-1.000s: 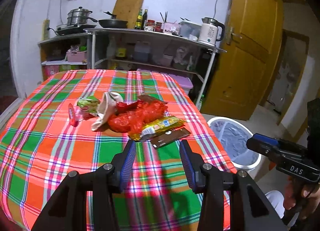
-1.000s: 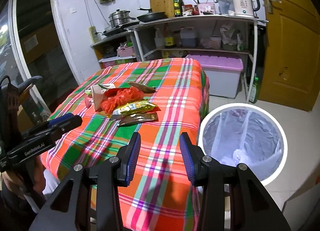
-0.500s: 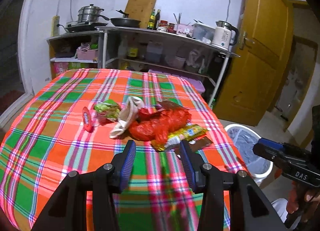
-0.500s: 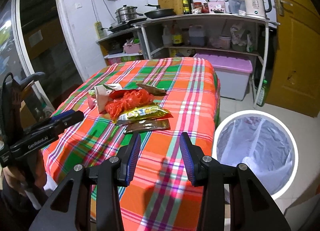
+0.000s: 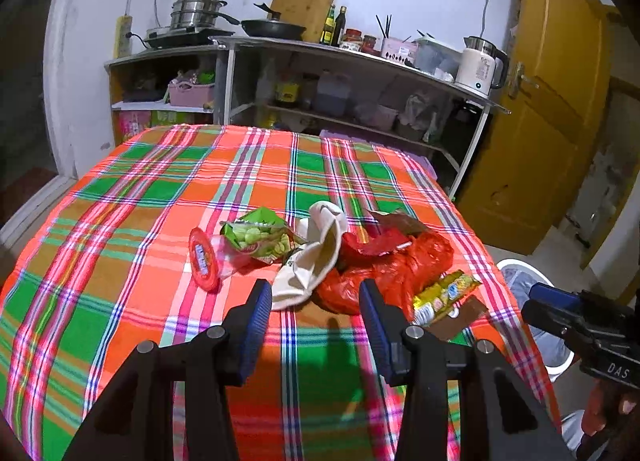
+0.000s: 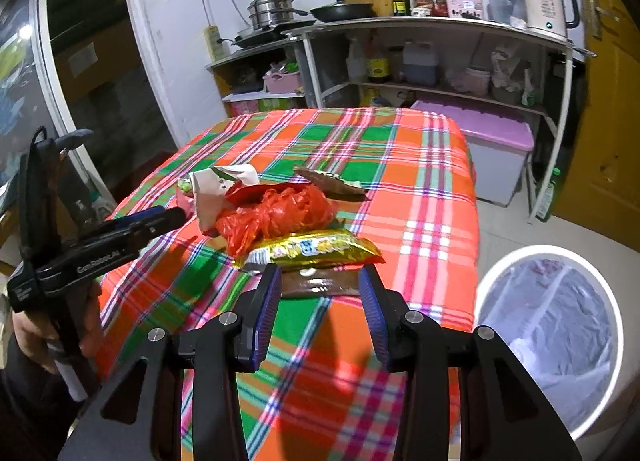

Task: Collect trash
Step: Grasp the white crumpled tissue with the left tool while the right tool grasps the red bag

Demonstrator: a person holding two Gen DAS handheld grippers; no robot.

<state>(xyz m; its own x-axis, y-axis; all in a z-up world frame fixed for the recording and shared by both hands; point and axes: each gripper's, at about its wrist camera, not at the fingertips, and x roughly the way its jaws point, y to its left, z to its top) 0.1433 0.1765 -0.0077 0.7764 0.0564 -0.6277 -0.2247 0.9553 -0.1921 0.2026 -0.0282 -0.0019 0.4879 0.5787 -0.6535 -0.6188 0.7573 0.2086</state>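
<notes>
Trash wrappers lie heaped on the plaid tabletop, the left claw and right claw both spread wide and empty, the right straddling a brown wrapper.

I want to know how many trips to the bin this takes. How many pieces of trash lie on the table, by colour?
Red: 3, the plastic bag, the wrapper, the lidded cup
Green: 1, the snack pack
Yellow: 1, the wrapper
Brown: 2, the flat packets
Cream: 1, the paper bag
Total: 8
</notes>
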